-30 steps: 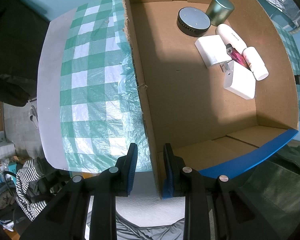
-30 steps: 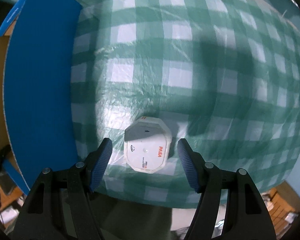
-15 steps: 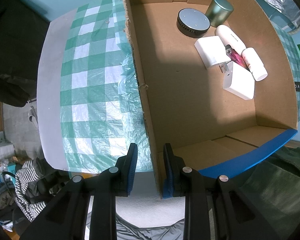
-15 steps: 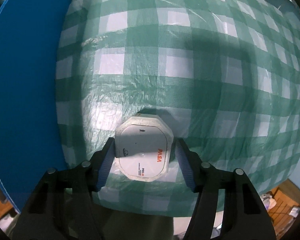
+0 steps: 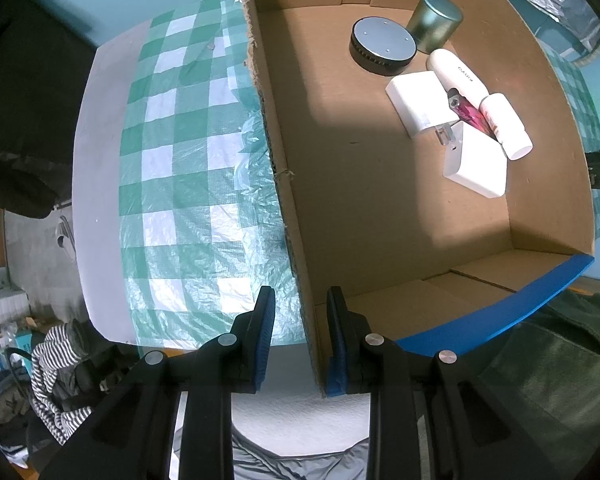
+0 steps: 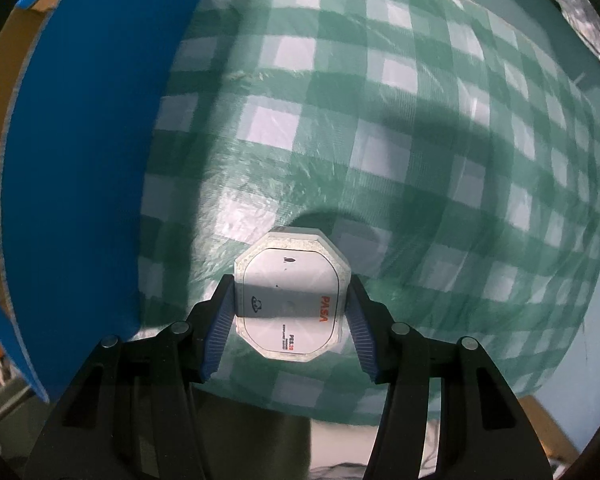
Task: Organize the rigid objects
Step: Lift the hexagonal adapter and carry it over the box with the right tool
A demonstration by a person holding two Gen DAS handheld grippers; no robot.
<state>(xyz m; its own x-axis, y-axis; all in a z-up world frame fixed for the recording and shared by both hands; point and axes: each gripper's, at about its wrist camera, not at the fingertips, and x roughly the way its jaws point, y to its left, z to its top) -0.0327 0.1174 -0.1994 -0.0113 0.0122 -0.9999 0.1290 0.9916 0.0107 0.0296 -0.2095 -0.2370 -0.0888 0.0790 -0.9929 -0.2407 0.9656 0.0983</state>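
Note:
In the right wrist view my right gripper (image 6: 290, 308) is shut on a white octagonal case (image 6: 288, 296) with orange lettering, both blue pads pressed on its sides just above the green checked cloth (image 6: 400, 140). The left wrist view shows my left gripper (image 5: 301, 338) shut on the near left wall of the open cardboard box (image 5: 380, 200). Inside the box lie a black round puck (image 5: 382, 46), a grey-green tin (image 5: 436, 22), a white charger (image 5: 418, 102), a white block (image 5: 478, 158), two white tubes (image 5: 458, 72) and a pink lighter (image 5: 468, 112).
The box's blue outer side (image 6: 80, 160) rises close on the left of the held case. The checked cloth (image 5: 188, 168) also covers the table left of the box, ending at a white table edge (image 5: 96, 160). Striped clothing (image 5: 56, 364) lies below the table.
My right gripper's jaws closed from wide apart onto the white case, and it has shifted with the case. The left gripper and the box contents stayed as they were.

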